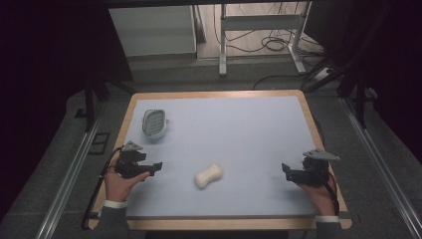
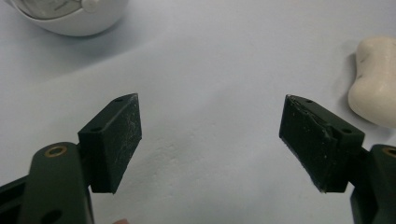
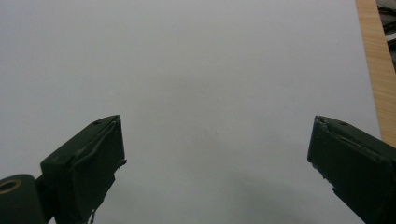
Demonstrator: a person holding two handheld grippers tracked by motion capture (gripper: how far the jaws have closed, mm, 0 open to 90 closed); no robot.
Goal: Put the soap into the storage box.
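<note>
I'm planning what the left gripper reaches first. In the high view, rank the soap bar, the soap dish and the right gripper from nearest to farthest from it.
From the left gripper:
1. Soap dish, behind it, toward the table's far side; soap bar, to its right: too close to call.
2. Right gripper, across the table.

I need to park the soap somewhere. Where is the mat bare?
Bare: the far right of the pale blue mat, beyond the right gripper, and its middle. Busier: the left, with the white oval soap dish, left gripper and cream waisted soap bar.
</note>
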